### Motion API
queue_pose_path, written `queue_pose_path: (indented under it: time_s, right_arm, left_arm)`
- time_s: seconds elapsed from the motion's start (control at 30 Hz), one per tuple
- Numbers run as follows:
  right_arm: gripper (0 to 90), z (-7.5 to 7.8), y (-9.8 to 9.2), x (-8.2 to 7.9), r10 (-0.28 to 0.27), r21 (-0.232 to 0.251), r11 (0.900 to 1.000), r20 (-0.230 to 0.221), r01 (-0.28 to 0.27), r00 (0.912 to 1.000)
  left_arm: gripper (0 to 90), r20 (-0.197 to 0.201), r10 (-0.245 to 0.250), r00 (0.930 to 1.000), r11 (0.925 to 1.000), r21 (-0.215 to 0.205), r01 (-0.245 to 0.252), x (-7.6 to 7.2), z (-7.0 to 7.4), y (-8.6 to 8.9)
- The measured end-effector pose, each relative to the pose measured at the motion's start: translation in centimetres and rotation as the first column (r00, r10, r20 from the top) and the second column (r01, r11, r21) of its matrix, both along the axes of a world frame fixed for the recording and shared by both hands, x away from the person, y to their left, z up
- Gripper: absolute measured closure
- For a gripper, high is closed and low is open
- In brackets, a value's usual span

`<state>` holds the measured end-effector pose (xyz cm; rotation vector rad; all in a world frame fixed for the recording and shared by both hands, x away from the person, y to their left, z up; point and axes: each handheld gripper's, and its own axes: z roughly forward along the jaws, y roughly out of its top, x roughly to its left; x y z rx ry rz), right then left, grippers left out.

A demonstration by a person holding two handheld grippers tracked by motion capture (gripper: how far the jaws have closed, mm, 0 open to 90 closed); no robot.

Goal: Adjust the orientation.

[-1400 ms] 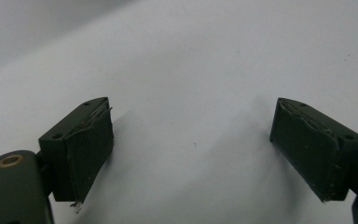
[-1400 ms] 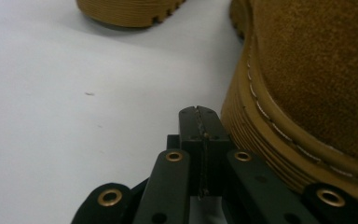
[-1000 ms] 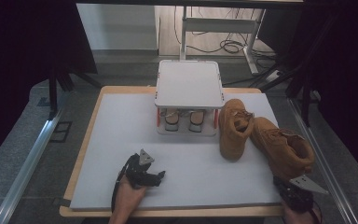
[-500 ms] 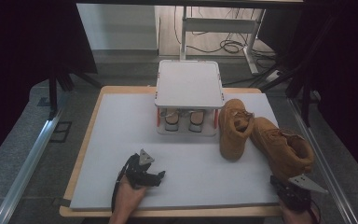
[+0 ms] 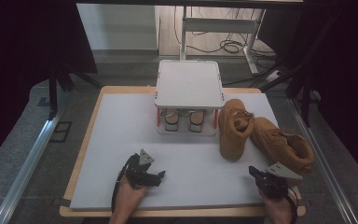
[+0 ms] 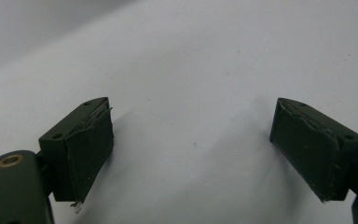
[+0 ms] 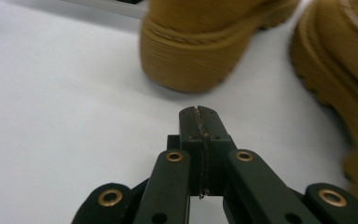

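Two tan boots lie on the white mat: one (image 5: 233,128) stands beside the shoe rack (image 5: 189,84), the other (image 5: 282,144) lies to its right. My right gripper (image 5: 255,173) is shut and empty near the mat's front right edge, just in front of the boots. In the right gripper view its tips (image 7: 200,112) point at the heel of the nearer boot (image 7: 200,60), with the second boot (image 7: 345,70) at the right. My left gripper (image 5: 158,176) rests at the front left of the mat. Its jaws stand wide open over bare mat (image 6: 191,93).
The white two-tier rack holds a pair of pale shoes (image 5: 182,119) on its lower shelf. The mat (image 5: 121,140) lies on a wooden board with metal rails at both sides. Cables and a desk frame stand behind the table.
My right gripper has slid left and a little forward along the front edge, toward the boots. The left gripper has stayed where it was.
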<state>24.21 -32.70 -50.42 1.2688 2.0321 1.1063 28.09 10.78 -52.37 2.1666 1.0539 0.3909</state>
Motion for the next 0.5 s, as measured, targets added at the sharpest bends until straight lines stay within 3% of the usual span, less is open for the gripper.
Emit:
queue_pose_path:
  time_s: [0.23, 0.5]
  right_arm:
    - [88.7, 0.0, 2.9, 2.0, 0.047, 0.018, 0.999, -0.005, -0.047, 0.9989]
    - [87.5, -0.3, 4.6, 3.5, 0.066, 0.016, 0.998, -0.01, -0.066, 0.9977]
  left_arm:
    - [13.1, 0.0, 0.0, 1.0, 1.0, 0.0, 0.0, 0.0, 0.0, 0.0]
    - [13.1, 0.0, 0.0, 1.0, 1.0, 0.0, 0.0, 0.0, 0.0, 0.0]
